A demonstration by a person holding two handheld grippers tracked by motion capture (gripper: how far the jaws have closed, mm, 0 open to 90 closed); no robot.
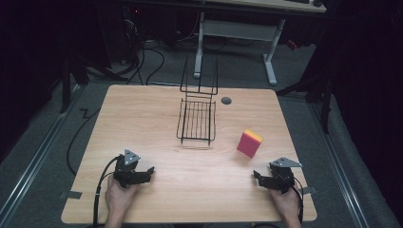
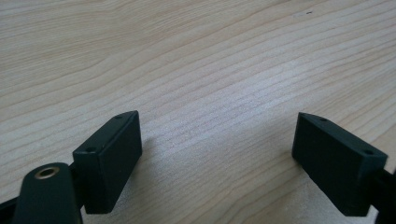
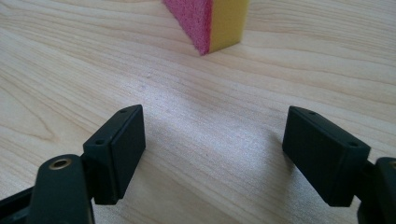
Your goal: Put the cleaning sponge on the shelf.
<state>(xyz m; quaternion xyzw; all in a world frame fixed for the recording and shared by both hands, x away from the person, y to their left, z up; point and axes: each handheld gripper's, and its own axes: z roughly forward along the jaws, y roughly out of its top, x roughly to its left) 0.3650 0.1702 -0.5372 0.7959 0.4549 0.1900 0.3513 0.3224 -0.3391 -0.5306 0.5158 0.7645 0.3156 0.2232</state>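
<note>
A pink and yellow sponge (image 1: 249,143) stands on the wooden table (image 1: 142,114), right of centre. In the right gripper view the sponge (image 3: 211,22) rises at the top, well beyond the jaws. A black wire rack (image 1: 197,119) sits at the table's middle back, with tall prongs on its far side. My left gripper (image 1: 148,172) rests near the front left with its jaws pointing right; its jaws (image 2: 217,158) stand wide apart over bare wood. My right gripper (image 1: 257,176) rests near the front right, jaws pointing left, and is open (image 3: 212,154) with nothing between its pads.
A small grey round cap (image 1: 226,100) is set in the table behind the rack. Beyond the table stand a white desk frame (image 1: 235,35) and cables on the grey floor. Bare wood lies between the two grippers.
</note>
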